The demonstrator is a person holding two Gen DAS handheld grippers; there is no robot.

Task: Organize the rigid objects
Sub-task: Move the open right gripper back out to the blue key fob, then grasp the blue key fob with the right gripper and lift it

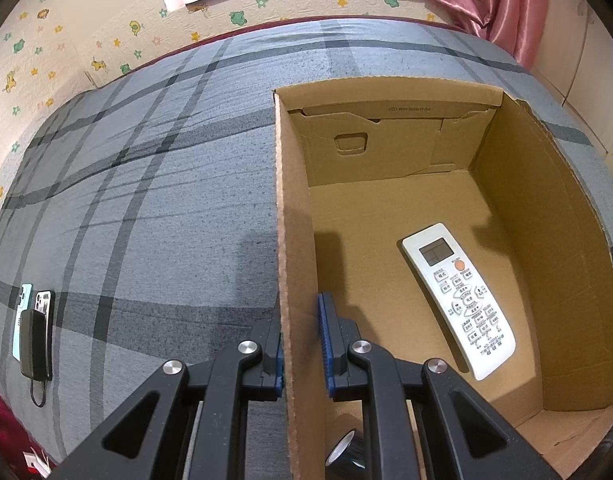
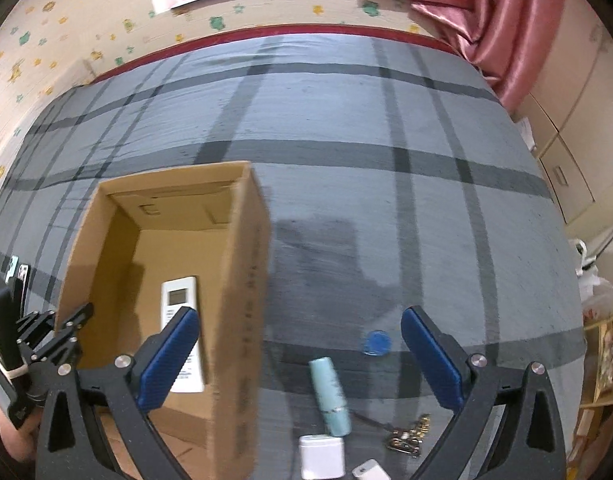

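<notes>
An open cardboard box (image 1: 386, 140) stands on the grey plaid bed. Inside it lie a white remote control (image 1: 458, 300) and a dark roll of tape (image 1: 346, 456). My left gripper (image 1: 301, 316) is shut on the box's left wall, one blue pad on each side. In the right wrist view my right gripper (image 2: 300, 312) hangs wide open above the bed, just right of the box (image 2: 234, 280), with nothing between its fingers. Below it lie a teal tube (image 2: 330, 396), a blue disc (image 2: 376, 342), a white block (image 2: 321, 456), a small white item (image 2: 370, 472) and a bunch of keys (image 2: 408, 436).
Two phones and a dark power bank (image 1: 34, 340) lie on the bed at the far left. A wall with stickers (image 1: 106, 40) runs behind the bed, and a pink curtain (image 1: 494, 0) hangs at the back right. Cupboards (image 2: 566, 152) and bags (image 2: 602, 320) stand to the right.
</notes>
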